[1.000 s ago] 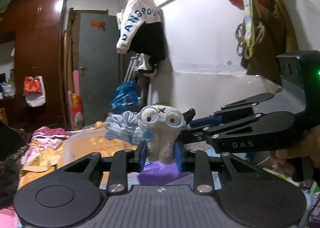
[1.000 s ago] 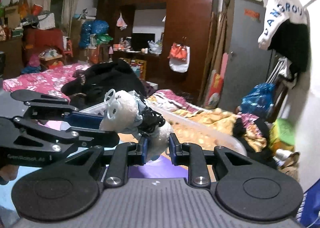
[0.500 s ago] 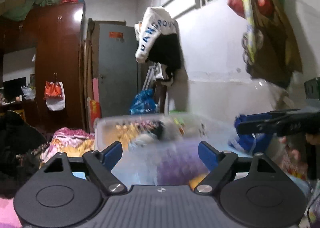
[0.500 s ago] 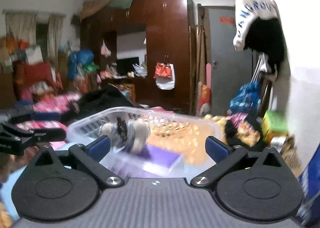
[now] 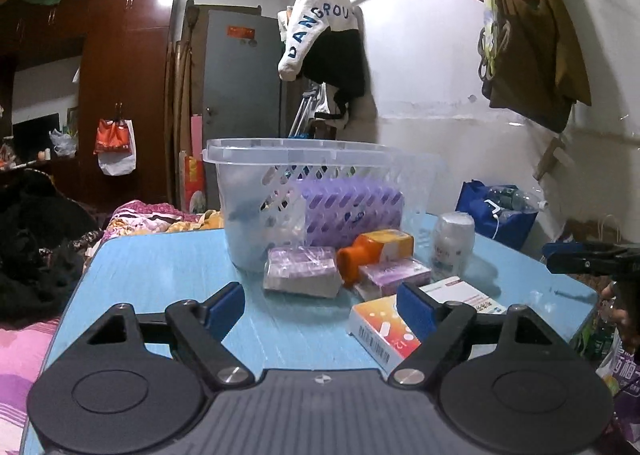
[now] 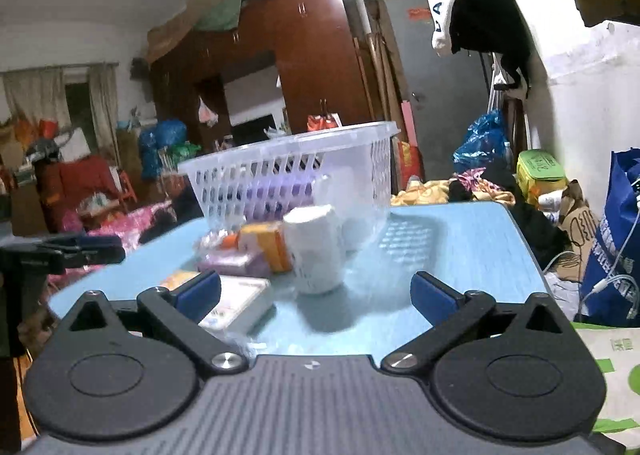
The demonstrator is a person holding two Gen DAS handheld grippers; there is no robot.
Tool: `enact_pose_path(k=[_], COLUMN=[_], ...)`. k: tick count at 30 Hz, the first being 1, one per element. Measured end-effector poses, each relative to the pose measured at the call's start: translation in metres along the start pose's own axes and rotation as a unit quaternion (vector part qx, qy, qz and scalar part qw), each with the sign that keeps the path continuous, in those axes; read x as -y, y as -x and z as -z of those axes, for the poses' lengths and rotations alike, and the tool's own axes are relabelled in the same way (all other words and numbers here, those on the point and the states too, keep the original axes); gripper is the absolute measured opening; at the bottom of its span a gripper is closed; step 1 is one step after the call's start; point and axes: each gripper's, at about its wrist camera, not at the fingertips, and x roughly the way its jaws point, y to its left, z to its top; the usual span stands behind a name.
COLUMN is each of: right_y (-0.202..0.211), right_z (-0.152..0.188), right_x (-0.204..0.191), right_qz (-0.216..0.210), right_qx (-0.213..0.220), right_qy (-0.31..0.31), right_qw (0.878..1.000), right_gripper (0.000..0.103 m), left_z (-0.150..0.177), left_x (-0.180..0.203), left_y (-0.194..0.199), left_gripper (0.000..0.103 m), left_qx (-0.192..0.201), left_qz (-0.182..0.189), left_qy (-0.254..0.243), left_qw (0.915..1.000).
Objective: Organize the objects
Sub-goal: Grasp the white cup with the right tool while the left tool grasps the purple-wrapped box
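Both claws are hanging spread wide and gripping nothing. The left claw [image 5: 322, 305] is facing the cluster of loose items from the near edge of the light blue worktop [image 5: 160, 267], and the right claw [image 6: 316, 293] is looking in from the other side, its fingers framing the white bottle [image 6: 316, 251].

The task looks only partly done. The clear plastic basket [image 5: 312, 159] is sitting toward the far side of the worktop and is already holding some things: a purple slotted item [image 5: 352, 211] is showing through its lattice wall, along with a darker shape in its left corner that is too murky to name.

Left outside, just in front of the basket, are:
- a purple wrapped packet [image 5: 300, 269], lying flat near the basket wall
- an orange bottle [image 5: 374, 251], lying on its side
- a small purple box [image 5: 394, 273], touching the orange bottle
- the white bottle, standing upright to the right of the cluster
- a white medicine box with a red stripe [image 5: 466, 293]
- an orange-and-white carton [image 5: 380, 329], nearest the left claw and partly behind its right finger

So roughly six items are still waiting to go in, and the basket seems to have room for them. The orange-and-white carton looks like the easiest next pick for the left claw, the white bottle for the right.
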Motion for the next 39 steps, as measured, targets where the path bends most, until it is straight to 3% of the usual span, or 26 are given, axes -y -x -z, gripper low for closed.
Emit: enact_pose_path(k=[9,17,22,29,32,39], right_y=[-0.016,-0.041,-0.069,-0.086,-0.089,-0.095], right_z=[0.015,-0.001,-0.015,-0.019,-0.020,-0.022], right_x=[0.005,0.004,0.010,-0.011,-0.012,-0.010], right_qz=[0.007,0.007,0.009,0.017,0.022,0.025], right_qx=[-0.014,-0.022,-0.056,-0.086,-0.094,-0.109], right_qy=[-0.015,-0.008,-0.018,0.033,0.039,0.047], right_qw=[1.000,1.000,0.998,0.996,0.995,0.993], right_gripper=[0.103,0.102,0.088,0.073,0.060,0.052], left_z=[0.008,-0.019,-0.030,-0.033,-0.031,-0.031], left_x=[0.001,0.001,-0.004,-0.012,-0.017,-0.010], left_y=[-0.007,-0.043,-0.080,-0.107,-0.118,-0.124], left_gripper=[0.086,0.086,0.086,0.086,0.086,0.083], left_qx=[-0.008,-0.042,-0.091,-0.134,-0.154,-0.166], left_qz=[0.000,-0.025,-0.039,-0.033,-0.030,-0.044], left_qy=[0.015,0.020,0.035,0.045,0.055,0.030], left_qw=[0.9999,0.9986,0.9944,0.9894,0.9861,0.9846])
